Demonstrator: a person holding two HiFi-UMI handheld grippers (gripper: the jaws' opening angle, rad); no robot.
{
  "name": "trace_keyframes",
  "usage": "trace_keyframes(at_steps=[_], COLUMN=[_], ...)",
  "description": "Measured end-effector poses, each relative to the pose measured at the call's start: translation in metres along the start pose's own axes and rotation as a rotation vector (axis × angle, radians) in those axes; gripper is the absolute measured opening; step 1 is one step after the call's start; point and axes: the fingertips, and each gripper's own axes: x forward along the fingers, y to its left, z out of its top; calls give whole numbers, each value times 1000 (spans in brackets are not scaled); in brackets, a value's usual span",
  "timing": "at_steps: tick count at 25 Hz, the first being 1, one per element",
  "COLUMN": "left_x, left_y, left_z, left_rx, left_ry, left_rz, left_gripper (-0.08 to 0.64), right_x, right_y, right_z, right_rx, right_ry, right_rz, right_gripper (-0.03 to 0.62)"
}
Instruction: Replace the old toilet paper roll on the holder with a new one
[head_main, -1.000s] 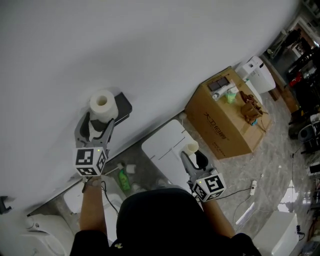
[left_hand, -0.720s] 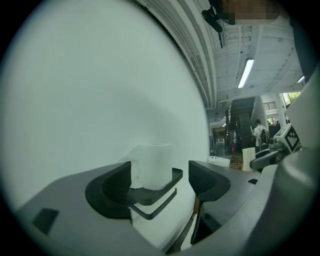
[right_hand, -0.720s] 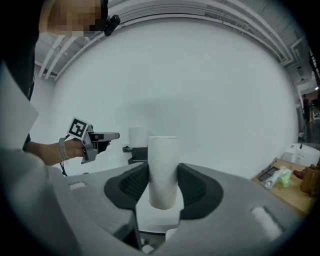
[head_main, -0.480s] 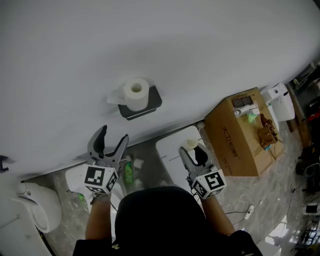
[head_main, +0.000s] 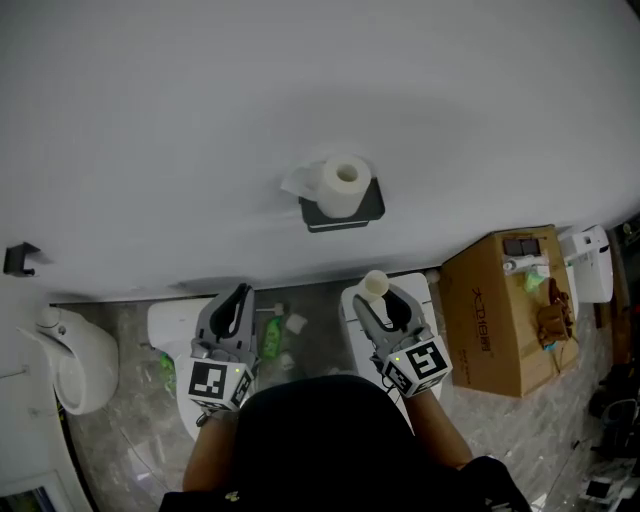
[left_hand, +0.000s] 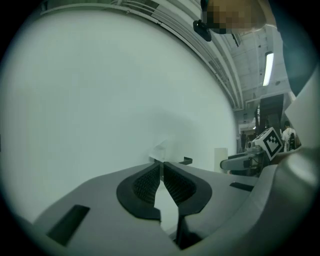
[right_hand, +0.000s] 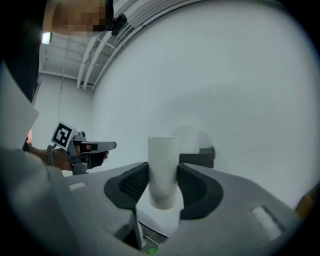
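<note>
Dark print is running down the side of the cardboard box (head_main: 500, 320), but it is showing too small to read. A black-and-white square marker is sitting on the left gripper (head_main: 240, 294) and another on the right gripper (head_main: 385, 303); both are showing patterns only, not letters or digits.

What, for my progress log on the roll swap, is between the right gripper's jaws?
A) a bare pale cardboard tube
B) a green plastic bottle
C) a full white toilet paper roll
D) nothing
A: the right gripper is shut on the bare pale cardboard tube, upright between its pads; the full white toilet paper roll sits on the dark wall holder.
</note>
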Motion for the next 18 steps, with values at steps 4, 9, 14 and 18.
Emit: trace_keyframes(at_steps=[4,9,14,18], left_x=[-15,-19,-16,-12], left_y=[6,7,6,4], left_z=[-12,-13,-16,-16], left_rx=[-34,-14,-26,-25], left_ry=[21,21,39,36], left_rz=[28,32,32,24], left_gripper=[15,14,14,14], right_x=[14,23,25,26], right_y=[16,26,30,34], right_z=[0,-6,-2,-1], right_rx=[-26,-41,-39,-85], right_ry=[15,34,27,35], right_rz=[64,110,126,140], right_gripper=[179,179,179,178])
